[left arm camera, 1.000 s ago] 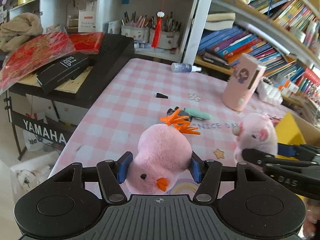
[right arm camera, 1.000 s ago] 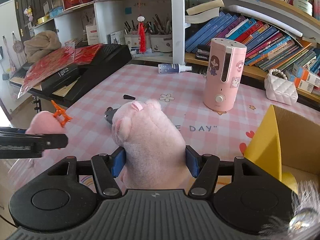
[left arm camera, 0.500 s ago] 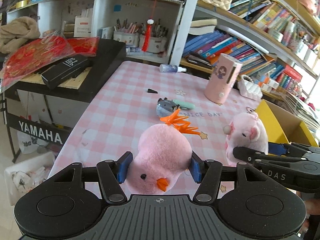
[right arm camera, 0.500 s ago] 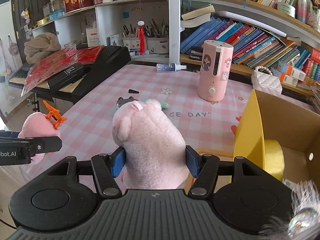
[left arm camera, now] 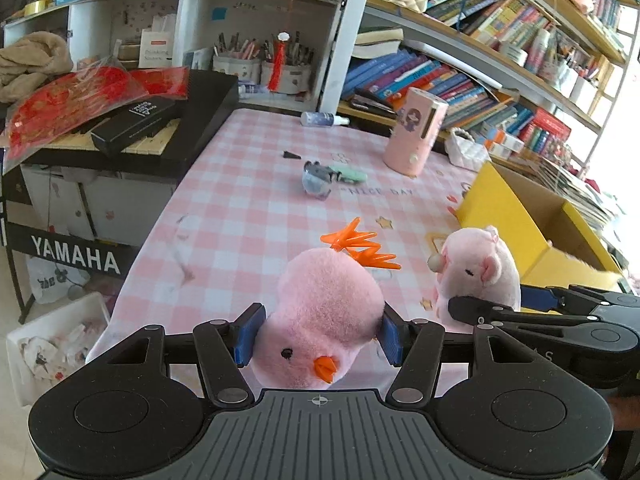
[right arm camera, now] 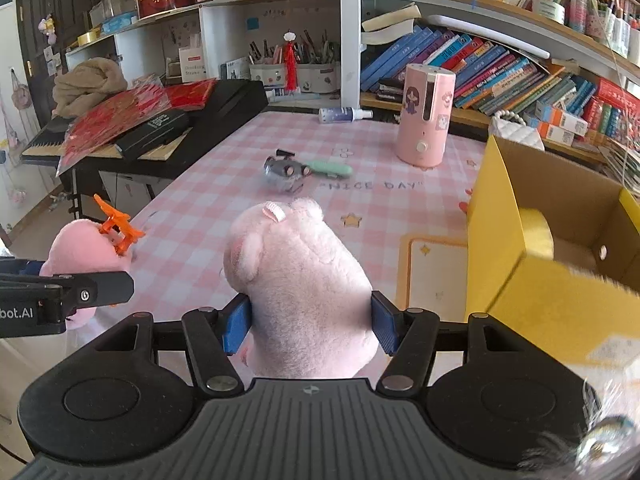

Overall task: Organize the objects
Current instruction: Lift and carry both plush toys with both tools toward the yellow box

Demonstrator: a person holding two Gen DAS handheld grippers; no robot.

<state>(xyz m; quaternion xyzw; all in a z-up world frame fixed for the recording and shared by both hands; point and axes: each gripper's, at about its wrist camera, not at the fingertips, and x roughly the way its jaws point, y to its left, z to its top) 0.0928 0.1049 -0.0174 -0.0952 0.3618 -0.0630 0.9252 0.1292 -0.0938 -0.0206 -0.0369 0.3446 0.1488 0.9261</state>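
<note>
Looking along the left claw (left arm camera: 320,338), we see its blue pads clenched on a fuzzy pink chick plush (left arm camera: 324,316), rounded, with an orange beak and spiky orange plastic feet. The right claw (right arm camera: 310,320) is likewise clamped on a soft pink pig plush (right arm camera: 298,280) with stubby ears. Both toys are held up over the near end of the tabletop (left arm camera: 240,208), which wears a pink-and-white checked cloth. The right view shows the inside of the open cardboard box (right arm camera: 560,208), yellow outside and brown within, standing on the tabletop just right of the pig; the left view catches only its outer walls. Farther back stand a smooth pink cylinder (right arm camera: 426,114) and a grey toy (right arm camera: 284,172).
</note>
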